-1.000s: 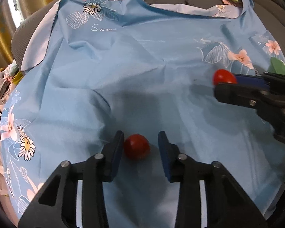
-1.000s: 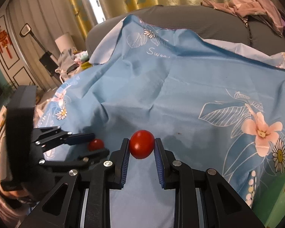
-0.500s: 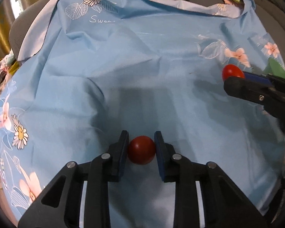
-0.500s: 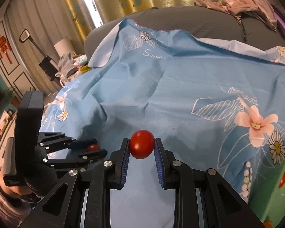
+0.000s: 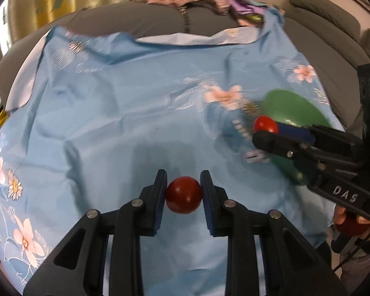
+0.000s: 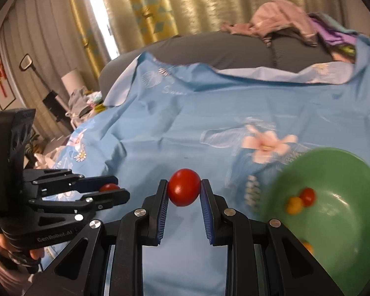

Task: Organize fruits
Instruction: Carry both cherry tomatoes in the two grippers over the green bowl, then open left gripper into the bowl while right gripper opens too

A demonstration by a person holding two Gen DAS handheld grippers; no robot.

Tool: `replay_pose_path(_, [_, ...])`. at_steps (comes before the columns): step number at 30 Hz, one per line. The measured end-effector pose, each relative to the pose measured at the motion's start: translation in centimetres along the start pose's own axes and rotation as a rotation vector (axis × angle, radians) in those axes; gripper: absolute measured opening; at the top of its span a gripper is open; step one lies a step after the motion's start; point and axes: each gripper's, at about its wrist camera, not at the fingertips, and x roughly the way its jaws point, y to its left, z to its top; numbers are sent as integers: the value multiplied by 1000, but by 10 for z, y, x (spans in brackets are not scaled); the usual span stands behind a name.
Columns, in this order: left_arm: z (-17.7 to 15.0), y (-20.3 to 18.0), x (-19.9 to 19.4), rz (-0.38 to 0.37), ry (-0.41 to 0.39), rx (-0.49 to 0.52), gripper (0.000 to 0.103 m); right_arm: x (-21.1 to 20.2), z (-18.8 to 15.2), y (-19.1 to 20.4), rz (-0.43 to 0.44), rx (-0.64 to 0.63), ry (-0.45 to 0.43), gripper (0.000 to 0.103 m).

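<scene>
Both grippers (image 5: pixel 183 193) (image 6: pixel 184 191) are clamping soft little tomatoes (image 5: pixel 183 194) mid-body, probably squishing easily if squeezed harder.

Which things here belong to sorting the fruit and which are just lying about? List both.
Part of the job:
- dark red tomato in the left gripper
- bright red tomato in the right gripper
- green bowl, a red and some orange fruits already in it

Just lying about:
- blue floral cloth
- pile of clothes
- gold curtains
- grey sofa
</scene>
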Motion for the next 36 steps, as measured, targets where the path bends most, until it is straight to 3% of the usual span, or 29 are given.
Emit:
replay_pose_path(14, [39,-106,16,-115,-20,156,27,-68,-26,-67,-149,81,-60,28])
replay_pose_path(18, [46,-133,38,-138,15,189,28,-72,-35,-89,-204,112,-34,28])
replay_pose_path(22, [48,-153,60,-115,56,230,27,-72,-43,-106,-246,134,14,28])
replay_pose_path(24, [49,-157,66,-105,70,234,34,-70,-47,-112,-273,143,45,28])
replay_pose_path(26, [50,-159,65,-80,77,226,69,-72,-49,-116,-291,149,61,28])
replay_pose_path(29, [56,-155,54,-39,57,198,92,-79,-46,-119,-330,159,70,34])
replay_pose_path(31, [60,-150,44,-38,57,160,103,-87,-42,-120,-336,167,72,38])
replay_pose_path(36, [70,-146,9,-1,23,106,102,-104,-28,-112,-367,147,83,55])
